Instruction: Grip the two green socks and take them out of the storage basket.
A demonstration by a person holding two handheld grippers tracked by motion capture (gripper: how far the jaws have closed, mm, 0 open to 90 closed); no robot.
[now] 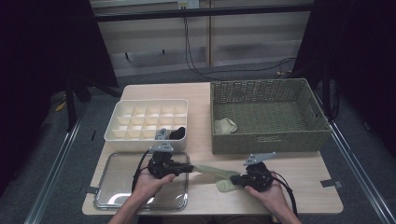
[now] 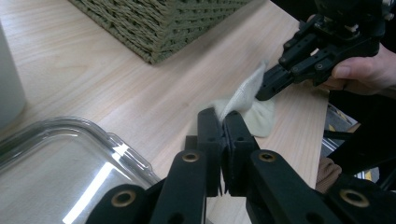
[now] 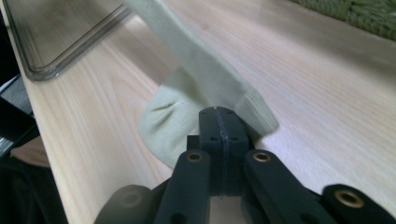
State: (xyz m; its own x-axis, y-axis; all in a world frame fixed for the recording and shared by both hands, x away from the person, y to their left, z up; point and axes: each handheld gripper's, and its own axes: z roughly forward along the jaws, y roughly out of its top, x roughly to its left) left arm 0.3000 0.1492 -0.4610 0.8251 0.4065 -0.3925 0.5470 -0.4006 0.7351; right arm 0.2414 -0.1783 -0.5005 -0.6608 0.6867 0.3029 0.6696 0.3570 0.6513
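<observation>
A pale green sock (image 1: 212, 171) hangs stretched between my two grippers, just above the wooden table. In the high view my left gripper (image 1: 191, 168) is shut on the sock's left end. Along its own jaws, that gripper (image 2: 223, 116) pinches the sock (image 2: 257, 112), with the right gripper (image 2: 261, 93) farther off at the other end. My right gripper (image 1: 232, 178) is shut on the sock's right end, where the fabric bunches on the table. Its jaws (image 3: 218, 111) stand pressed together at the ribbed cuff of the sock (image 3: 187, 70).
A woven green basket (image 1: 271, 140) stands behind the grippers at the right, with another pale sock (image 1: 225, 125) inside. A white divided box (image 1: 121, 135) at the back left holds dark rolled items (image 1: 170, 134). A clear tray (image 1: 112, 196) lies under my left hand.
</observation>
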